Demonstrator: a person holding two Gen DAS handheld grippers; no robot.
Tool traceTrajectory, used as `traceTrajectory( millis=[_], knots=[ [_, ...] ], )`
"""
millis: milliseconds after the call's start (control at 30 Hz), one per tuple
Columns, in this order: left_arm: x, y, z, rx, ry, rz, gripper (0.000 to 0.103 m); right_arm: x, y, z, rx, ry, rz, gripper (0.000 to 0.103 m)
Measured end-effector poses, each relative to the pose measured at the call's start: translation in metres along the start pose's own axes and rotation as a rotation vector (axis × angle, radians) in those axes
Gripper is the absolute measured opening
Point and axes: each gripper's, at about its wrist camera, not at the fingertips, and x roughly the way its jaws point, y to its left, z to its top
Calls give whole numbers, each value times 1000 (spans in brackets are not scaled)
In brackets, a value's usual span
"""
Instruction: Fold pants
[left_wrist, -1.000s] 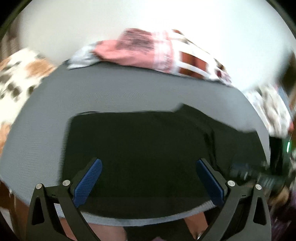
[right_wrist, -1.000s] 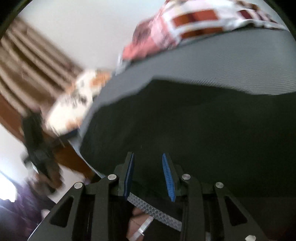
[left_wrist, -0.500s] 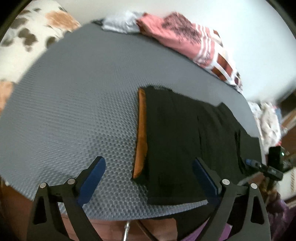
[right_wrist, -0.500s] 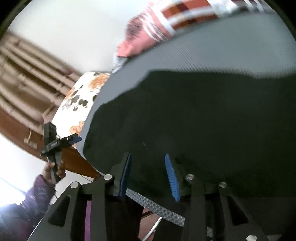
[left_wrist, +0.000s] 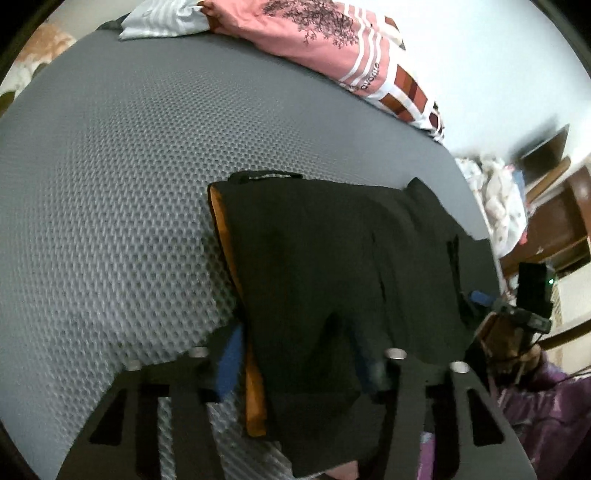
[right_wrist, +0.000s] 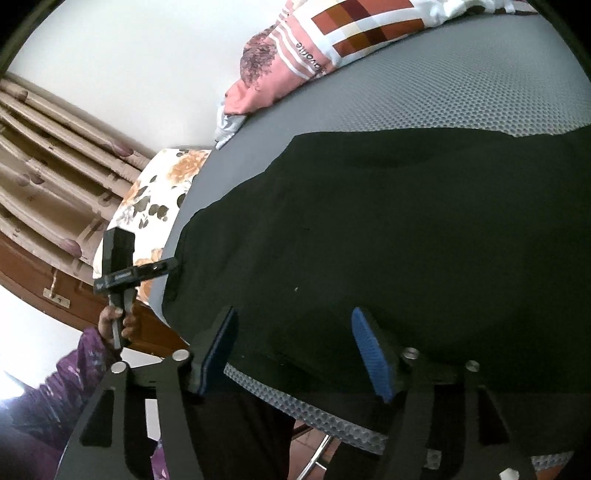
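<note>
Black pants (left_wrist: 332, 258) with an orange inner waistband (left_wrist: 221, 236) lie flat on a grey mesh mat (left_wrist: 110, 184). My left gripper (left_wrist: 297, 365) is at their near corner. Its jaws are closing, and the cloth puckers between the blue pads (left_wrist: 231, 363). The right wrist view shows the same pants (right_wrist: 406, 240) filling the middle. My right gripper (right_wrist: 295, 354) sits at their near edge with its jaws opening; the pads (right_wrist: 369, 354) stand apart over the cloth and do not press it. Each gripper shows in the other's view: the right gripper (left_wrist: 532, 288), the left gripper (right_wrist: 122, 266).
A pink printed shirt (left_wrist: 325, 40) and a white striped cloth (left_wrist: 162, 22) lie at the mat's far edge. A floral sheet (right_wrist: 155, 199), curtains (right_wrist: 48, 155) and a wooden frame (right_wrist: 74, 295) are on the left. Piled clothes (left_wrist: 498, 199) sit beyond the right side.
My left gripper has come down onto the orange-lined corner of the pants and its jaws have narrowed around the cloth. The right gripper's jaws have widened in place.
</note>
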Motion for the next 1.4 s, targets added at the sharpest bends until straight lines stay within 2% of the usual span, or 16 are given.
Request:
traceTrajectory(
  millis=[100, 233, 333, 400, 533, 600, 700, 833, 933, 967, 1000, 1100, 1167, 1267, 1333, 1400],
  knots=[
    [1, -1, 1, -1, 3, 16, 34, 1, 0, 1, 9, -1, 5, 67],
    [-1, -20, -2, 57, -8, 96, 27, 4, 1, 2, 5, -6, 9, 71],
    [-8, -27, -3, 23, -53, 108, 23, 5, 1, 3, 2, -9, 12, 73],
    [-20, -31, -6, -18, -95, 89, 15, 5, 1, 4, 2, -10, 16, 74],
    [-42, -70, -3, -48, -154, -9, 14, 4, -3, 4, 22, -21, 48, 74],
    [-47, -111, 1, -24, -158, -76, 13, 1, -7, 5, 41, -25, 84, 74],
    [-39, -179, 13, 43, -159, -189, 13, -6, -18, 6, 126, -52, 211, 74],
    [10, -271, 37, 131, -98, -369, 6, -16, -49, 5, 329, -89, 450, 77],
    [48, -309, 48, 183, -65, -393, 6, -20, -72, 1, 465, -119, 589, 83],
    [60, -314, 52, 172, -48, -426, 6, -20, -78, 1, 494, -119, 618, 83],
    [67, -318, 56, 160, -51, -429, 6, -19, -81, 2, 505, -108, 626, 83],
    [60, -318, 61, 178, -113, -377, 7, -17, -77, 6, 474, -84, 619, 83],
    [47, -314, 58, 217, -161, -269, 10, -22, -75, 11, 439, -86, 589, 83],
    [43, -297, 44, 240, -157, -176, 22, -39, -77, 20, 373, -122, 486, 83],
    [49, -279, 29, 230, -128, -130, 22, -39, -80, 27, 365, -115, 463, 83],
    [58, -259, 13, 209, -91, -92, 22, -36, -74, 36, 324, -109, 401, 83]
  ],
)
